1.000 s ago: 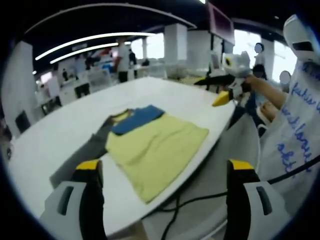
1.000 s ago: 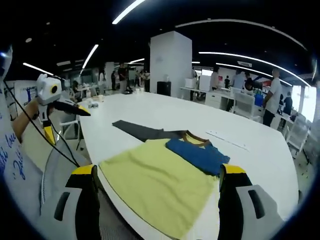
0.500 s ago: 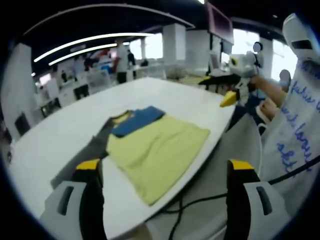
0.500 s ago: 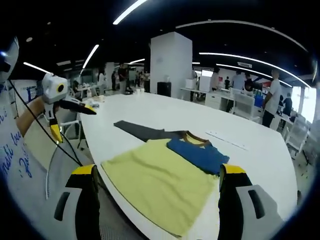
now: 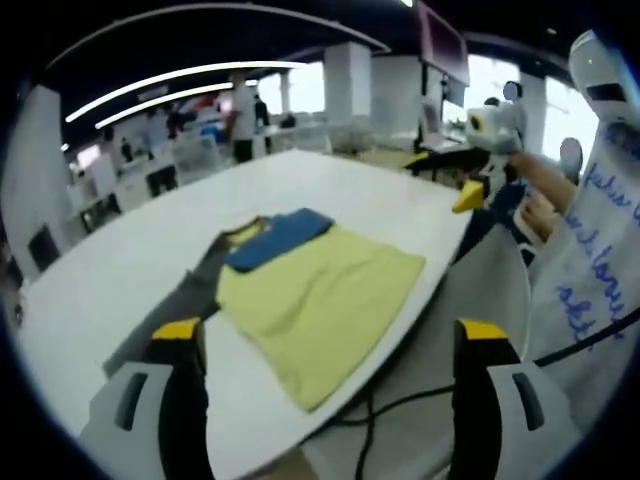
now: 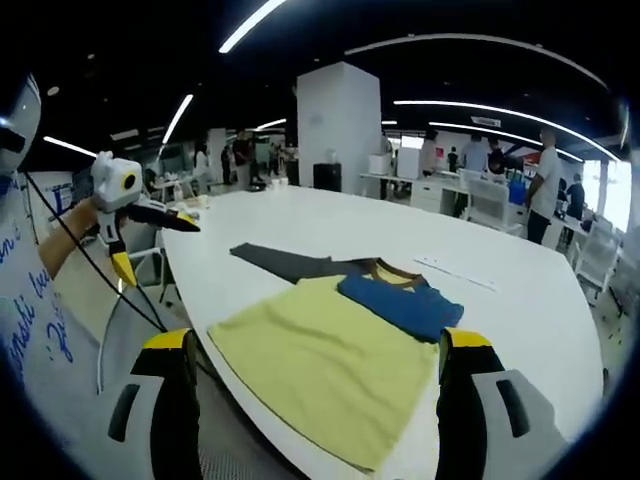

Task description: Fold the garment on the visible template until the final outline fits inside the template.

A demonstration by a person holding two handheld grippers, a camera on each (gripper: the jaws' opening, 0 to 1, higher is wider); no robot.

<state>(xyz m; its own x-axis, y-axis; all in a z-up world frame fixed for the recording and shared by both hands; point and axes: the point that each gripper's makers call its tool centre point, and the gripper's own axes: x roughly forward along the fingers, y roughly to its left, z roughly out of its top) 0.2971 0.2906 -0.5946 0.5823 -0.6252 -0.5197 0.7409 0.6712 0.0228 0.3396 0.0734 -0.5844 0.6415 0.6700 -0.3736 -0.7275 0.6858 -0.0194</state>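
Note:
A yellow garment (image 5: 315, 300) with a blue folded part (image 5: 275, 238) lies on a dark grey template (image 5: 170, 310) near the white table's (image 5: 120, 270) edge. The same yellow garment (image 6: 330, 365) with its blue part (image 6: 405, 305) shows in the right gripper view, the grey template (image 6: 285, 263) sticking out behind it. My left gripper (image 5: 330, 345) hangs open above and before the table edge, holding nothing. My right gripper (image 6: 315, 350) is open too, off the table's side. The other gripper (image 5: 470, 190) comes in at the right of the left gripper view, and the left one (image 6: 150, 212) at the left of the right gripper view.
A black cable (image 5: 370, 440) hangs below the table edge. A person's sleeve with blue writing (image 5: 590, 250) is at the right. A white pillar (image 6: 340, 125), desks and several people stand in the background. A thin strip (image 6: 455, 275) lies on the table beyond the garment.
Both views shifted slightly; the other gripper in each view drifted a little. The garment lies as before.

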